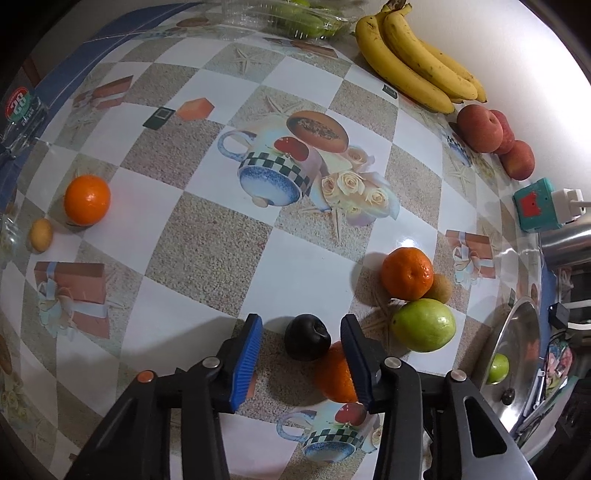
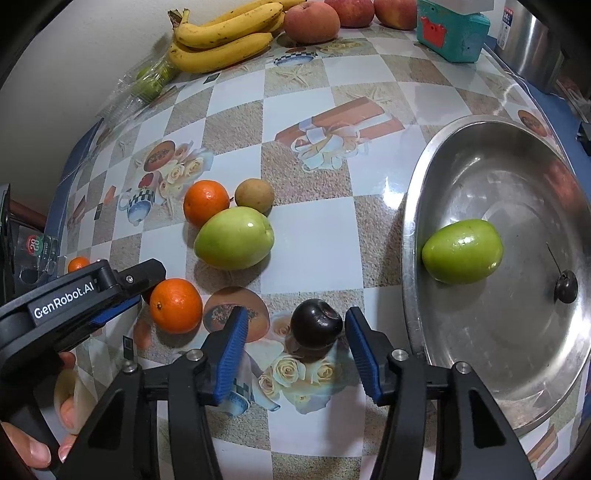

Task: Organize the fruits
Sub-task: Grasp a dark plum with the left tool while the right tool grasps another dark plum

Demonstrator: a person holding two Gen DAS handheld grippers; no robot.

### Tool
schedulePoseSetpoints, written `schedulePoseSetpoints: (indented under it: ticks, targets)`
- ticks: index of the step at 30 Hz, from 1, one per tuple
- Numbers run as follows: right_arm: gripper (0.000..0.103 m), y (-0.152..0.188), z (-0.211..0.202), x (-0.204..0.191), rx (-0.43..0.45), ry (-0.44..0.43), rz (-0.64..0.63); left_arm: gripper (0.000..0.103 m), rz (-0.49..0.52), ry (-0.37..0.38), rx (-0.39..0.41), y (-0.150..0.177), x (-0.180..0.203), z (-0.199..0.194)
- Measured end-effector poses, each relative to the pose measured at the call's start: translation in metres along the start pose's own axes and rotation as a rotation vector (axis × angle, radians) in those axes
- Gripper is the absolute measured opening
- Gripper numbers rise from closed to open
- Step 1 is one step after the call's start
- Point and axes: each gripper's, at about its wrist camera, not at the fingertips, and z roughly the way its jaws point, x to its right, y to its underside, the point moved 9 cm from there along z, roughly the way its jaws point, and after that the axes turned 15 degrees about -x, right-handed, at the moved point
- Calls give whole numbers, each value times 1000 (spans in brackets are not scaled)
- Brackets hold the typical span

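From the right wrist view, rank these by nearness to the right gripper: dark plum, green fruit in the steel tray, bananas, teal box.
1. Dark plum: between the open right gripper fingers.
2. Green fruit: ahead to the right, in the steel tray.
3. Bananas, far left, and teal box, far right: too close to call.

We see a table (image 2: 314, 258) covered in a glossy checkered cloth printed with cups, roses, starfish and gift boxes. A teal box (image 2: 452, 31) with a red patch sits near its far edge, and in the left wrist view a white plug (image 1: 567, 203) sticks out of the box's side. Just beside the box stands a shiny metal pot (image 2: 535, 44). At the opposite edge we make out a clear plastic bottle with a red and green label (image 1: 18, 107).
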Motion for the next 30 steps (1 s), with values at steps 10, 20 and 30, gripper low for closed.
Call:
schedulePoseSetpoints:
  ticks: [10,20,30]
  targets:
    - [54,1,1,5,-8,18,11,32,-15,54,-14,1,3,1]
    - [54,1,3,5,-18,21,13,25,-37,64,-17,4,-1,-2]
    - [47,2,3,8,-20,14,19,25,-63,78,8,1,-6,-11]
